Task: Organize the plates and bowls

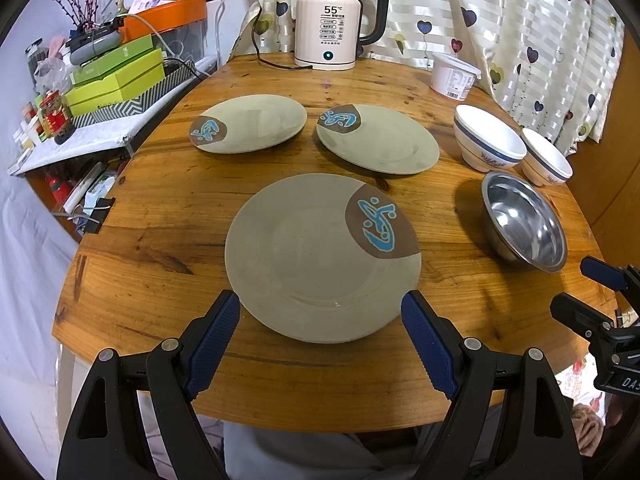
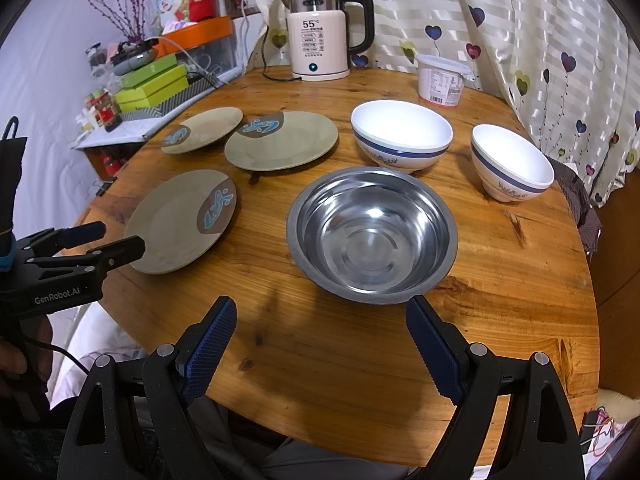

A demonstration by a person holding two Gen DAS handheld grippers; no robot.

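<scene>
The left gripper (image 1: 320, 308) is held with its fingers (image 1: 214, 344) spread wide, the near rim of the nearest plate (image 1: 316, 260) lying between the tips on the worktop (image 1: 140, 280). Two more plates (image 1: 248, 122) (image 1: 380, 140) are set behind it. The right gripper (image 2: 320, 312) is likewise spread, just short of the steel bowl (image 2: 372, 236). Two white bowls (image 2: 400, 134) (image 2: 512, 162) are seen beyond.

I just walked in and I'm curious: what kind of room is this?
Most likely a lived-in home dining corner, not a lab. A round wooden table holds plates and bowls, an electric kettle stands plugged in at the back, and heart-patterned curtains hang behind.
</scene>
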